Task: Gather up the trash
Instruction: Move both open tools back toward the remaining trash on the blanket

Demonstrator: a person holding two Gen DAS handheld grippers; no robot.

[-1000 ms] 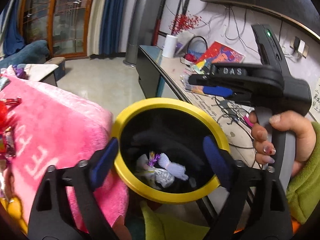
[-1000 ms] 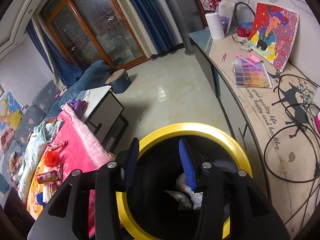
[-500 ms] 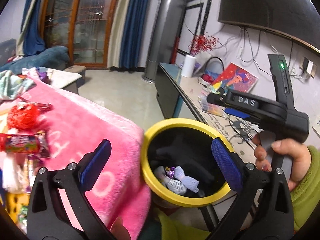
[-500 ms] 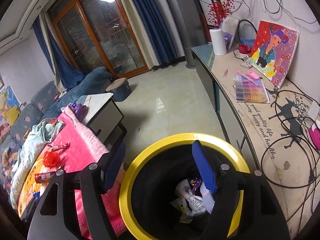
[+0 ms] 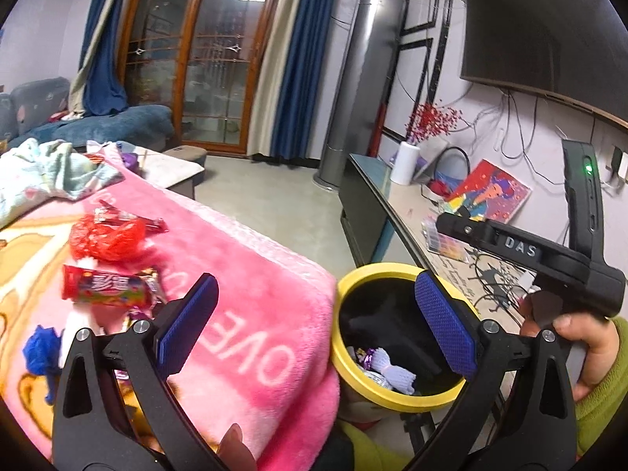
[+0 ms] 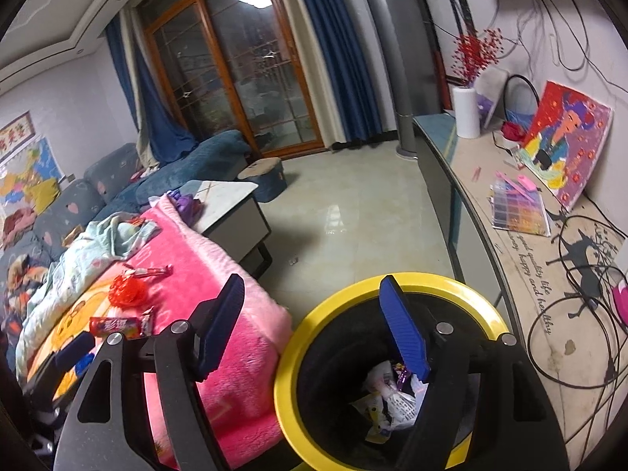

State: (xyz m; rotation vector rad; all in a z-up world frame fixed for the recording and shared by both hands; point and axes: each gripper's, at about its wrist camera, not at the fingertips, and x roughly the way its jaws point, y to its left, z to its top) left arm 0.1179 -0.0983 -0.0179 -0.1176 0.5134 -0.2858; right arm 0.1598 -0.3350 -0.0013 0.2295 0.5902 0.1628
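Note:
A yellow-rimmed black trash bin (image 5: 392,394) (image 6: 337,302) stands beside a pink blanket (image 5: 251,274) (image 6: 235,282) and holds several wrappers (image 6: 392,396). My left gripper (image 5: 314,314) is open and empty, raised over the blanket's edge and the bin's left rim. My right gripper (image 6: 314,325) is open and empty above the bin; its body shows in the left wrist view (image 5: 530,259). On the blanket lie a red candy wrapper (image 5: 106,288) (image 6: 115,325), a red net (image 5: 106,235) (image 6: 127,292), a red stick wrapper (image 6: 151,272) and a blue scrap (image 5: 39,353).
A long counter (image 6: 522,243) with cables, a bead tray (image 6: 518,208), a painting (image 6: 565,141) and a paper roll (image 6: 466,112) runs along the right wall. A low side table (image 6: 231,212), a blue sofa (image 6: 172,168) and tiled floor (image 6: 345,219) lie beyond.
Both grippers have risen and drawn back from the bin. The right gripper's jaws have opened wider. The left view has swung left, bringing the blanket's trash into sight.

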